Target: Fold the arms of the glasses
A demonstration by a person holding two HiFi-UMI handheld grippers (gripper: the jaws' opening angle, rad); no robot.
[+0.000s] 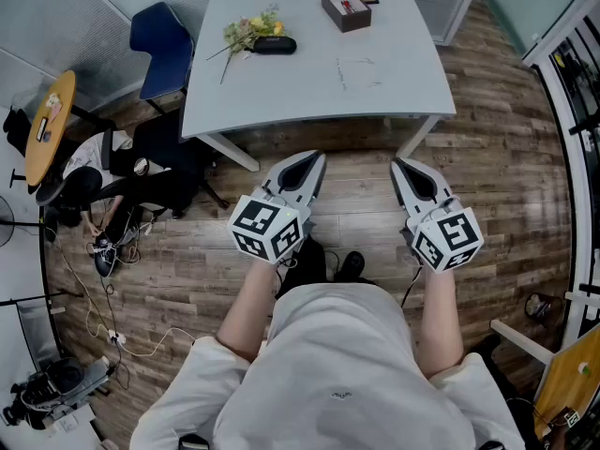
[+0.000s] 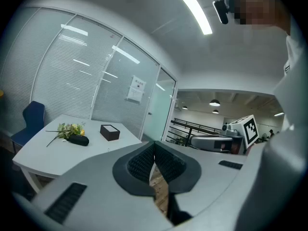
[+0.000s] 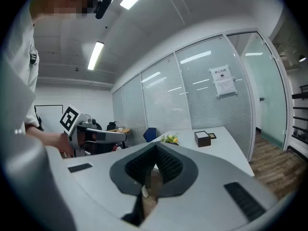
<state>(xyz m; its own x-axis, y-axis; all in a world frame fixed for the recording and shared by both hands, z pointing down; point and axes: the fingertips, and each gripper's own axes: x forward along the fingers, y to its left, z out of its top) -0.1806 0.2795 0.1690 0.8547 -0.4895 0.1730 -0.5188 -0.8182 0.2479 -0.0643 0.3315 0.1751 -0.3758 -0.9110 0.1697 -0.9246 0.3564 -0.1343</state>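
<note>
Both clenched, empty: left tongs (image 1: 313, 159), right tongs (image 1: 401, 165), low centre of frame, over floor. Probable glasses (image 1: 358, 71) – only faint thin outline on counter (image 1: 281, 97), upper centre, well apart ahead of tongs; right tongs nearer. Long axis too faint to tell. Paper notice (image 2: 137, 89) on glass wall – print unreadable.

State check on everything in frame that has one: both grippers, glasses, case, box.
Left gripper: fingers shut, empty, short of the table.
Right gripper: fingers shut, empty, short of the table.
Thin clear-framed glasses: lying on the white table; arms too faint to tell.
Black oval glasses case: closed.
Dark brown square box: top open.
</note>
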